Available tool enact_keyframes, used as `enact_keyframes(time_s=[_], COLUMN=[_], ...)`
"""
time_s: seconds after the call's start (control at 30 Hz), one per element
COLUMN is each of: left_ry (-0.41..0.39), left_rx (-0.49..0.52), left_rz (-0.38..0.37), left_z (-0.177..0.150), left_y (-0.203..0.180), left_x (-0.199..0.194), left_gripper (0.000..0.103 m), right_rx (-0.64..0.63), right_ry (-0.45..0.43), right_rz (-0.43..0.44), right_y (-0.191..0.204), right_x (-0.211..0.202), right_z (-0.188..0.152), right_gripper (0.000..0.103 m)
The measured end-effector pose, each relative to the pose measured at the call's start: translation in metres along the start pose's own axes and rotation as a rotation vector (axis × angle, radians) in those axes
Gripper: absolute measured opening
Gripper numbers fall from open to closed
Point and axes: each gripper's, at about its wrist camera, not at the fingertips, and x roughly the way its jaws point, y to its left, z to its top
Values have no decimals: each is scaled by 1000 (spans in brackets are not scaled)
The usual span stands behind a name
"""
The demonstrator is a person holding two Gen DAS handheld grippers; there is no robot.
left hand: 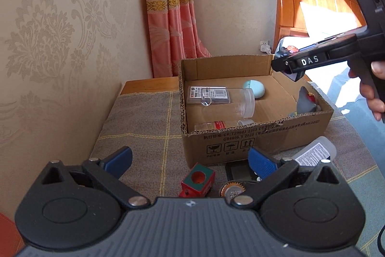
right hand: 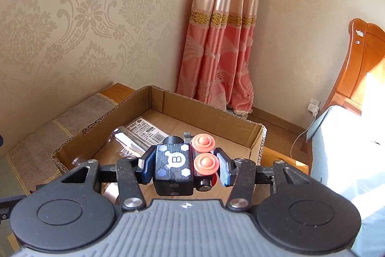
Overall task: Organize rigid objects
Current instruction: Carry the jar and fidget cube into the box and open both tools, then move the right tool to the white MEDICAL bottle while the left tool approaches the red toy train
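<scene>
While your right gripper clamps the black toy train by its flat sides above the cardboard box, treat it as a stiff, probably wooden, light block; its orange wheels look like the weak spot, so keep the pads on the body. Your left gripper stands wide and empty just in front of the box, over the red toy train, which looks equally hard: take it across its flat painted sides.
</scene>
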Motion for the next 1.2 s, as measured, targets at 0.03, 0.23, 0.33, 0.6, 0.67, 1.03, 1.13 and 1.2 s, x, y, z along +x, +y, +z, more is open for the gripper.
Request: enact_keyframes(time_s=[0.03, 0.23, 0.33, 0.6, 0.67, 1.03, 1.13, 1.2], left_ry=[7, 17, 14, 28, 33, 56, 56, 57], left_rx=[-5, -36, -43, -29, -28, -31, -39, -40], left_rz=[1, 12, 14, -1, -8, -6, -7, -8], left_z=[-2, -9, -12, -24, -26, -38, -39, -39], left_y=[1, 15, 16, 17, 17, 23, 25, 25], left_x=[-1, -2, -5, -10, -11, -14, -15, -15], left_gripper=[102, 102, 102, 102, 102, 102, 102, 102], right_rx=[6, 31, 5, 39, 53, 209, 228, 232], right_ry=[9, -16, 10, 94, 119, 168, 167, 173], right_rz=[-5, -48, -89, -127, -137, -167, -176, -187], right_y=[-1, 5, 16, 33, 36, 36, 36, 37], right_x=[4, -10, -19, -46, -51, -44, -34, -27], right_z=[3, 4, -1, -27, -36, -75, -76, -77], right_gripper=[58, 103, 103, 103, 103, 103, 103, 103])
